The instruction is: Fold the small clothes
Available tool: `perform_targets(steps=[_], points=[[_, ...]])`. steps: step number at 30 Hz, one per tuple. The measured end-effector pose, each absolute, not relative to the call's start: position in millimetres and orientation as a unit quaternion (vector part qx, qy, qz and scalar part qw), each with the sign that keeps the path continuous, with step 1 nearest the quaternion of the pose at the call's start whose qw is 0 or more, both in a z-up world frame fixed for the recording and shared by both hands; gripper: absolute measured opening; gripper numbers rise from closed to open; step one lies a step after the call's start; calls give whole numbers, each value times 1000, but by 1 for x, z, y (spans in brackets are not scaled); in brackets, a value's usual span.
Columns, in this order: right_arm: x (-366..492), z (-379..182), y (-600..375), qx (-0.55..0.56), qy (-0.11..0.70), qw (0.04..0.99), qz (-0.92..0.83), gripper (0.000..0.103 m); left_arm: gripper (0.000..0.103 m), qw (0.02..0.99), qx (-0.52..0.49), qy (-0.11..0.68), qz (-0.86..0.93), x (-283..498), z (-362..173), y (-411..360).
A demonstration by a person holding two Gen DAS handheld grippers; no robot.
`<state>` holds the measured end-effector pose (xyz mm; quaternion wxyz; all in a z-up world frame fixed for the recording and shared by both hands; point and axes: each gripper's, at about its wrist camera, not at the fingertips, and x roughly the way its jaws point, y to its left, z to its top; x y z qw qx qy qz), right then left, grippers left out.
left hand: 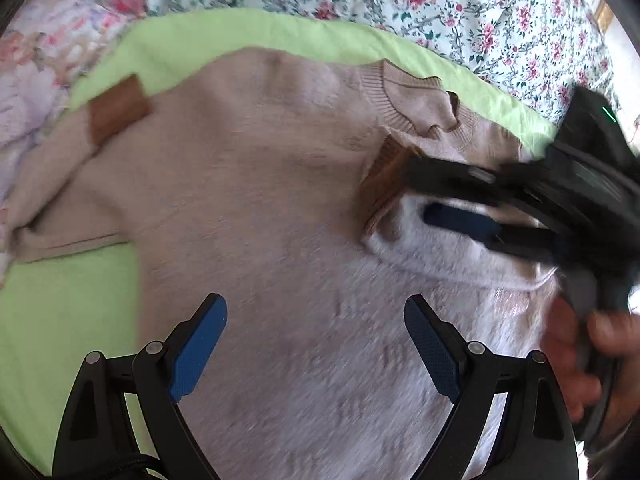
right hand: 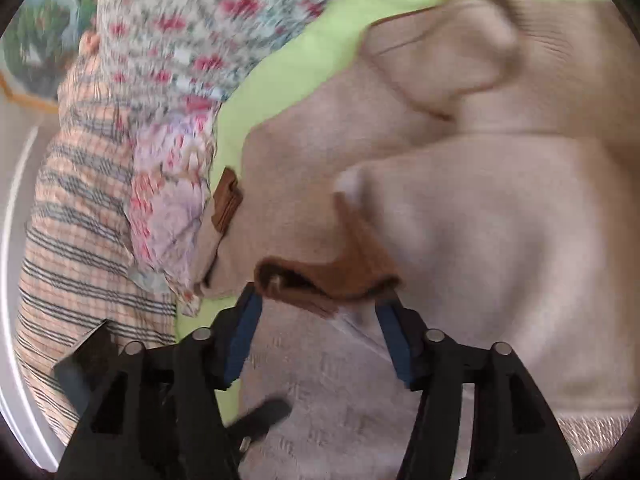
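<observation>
A small beige knit sweater [left hand: 256,168] lies flat on a light green cloth [left hand: 60,320], neck to the upper right, one sleeve with a brown cuff [left hand: 118,114] spread to the upper left. My left gripper [left hand: 316,328] is open and empty above the sweater's lower body. My right gripper [left hand: 420,188] reaches in from the right, its jaws apart around the other sleeve, which is folded over the chest with its brown cuff [left hand: 384,184] at the fingertips. In the right wrist view that cuff [right hand: 328,280] lies between the parted jaws of the right gripper [right hand: 320,304]; the sweater [right hand: 480,220] fills the frame.
A floral bedspread [left hand: 460,12] lies beyond the green cloth [right hand: 288,64]. A checked, striped fabric [right hand: 76,208] and a floral pillow [right hand: 172,216] lie to the left in the right wrist view. The person's hand [left hand: 576,360] holds the right gripper's handle.
</observation>
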<state>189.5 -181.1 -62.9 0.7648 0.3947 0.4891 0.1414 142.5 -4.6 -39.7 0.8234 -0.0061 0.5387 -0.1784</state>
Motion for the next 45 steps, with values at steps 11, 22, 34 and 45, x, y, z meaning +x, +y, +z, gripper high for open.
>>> perform_targets(steps=[11, 22, 34, 45], points=[[84, -26, -289, 406, 433, 805, 8, 60, 11, 842, 3, 518, -153, 219, -64, -51], [59, -36, -363, 377, 422, 819, -100, 60, 30, 824, -44, 540, -167, 194, -71, -18], [130, -73, -376, 330, 475, 812, -79, 49, 7, 841, -25, 521, -144, 193, -67, -9], [109, -60, -400, 310, 481, 807, -146, 13, 10, 845, 25, 510, -161, 189, -75, -38]])
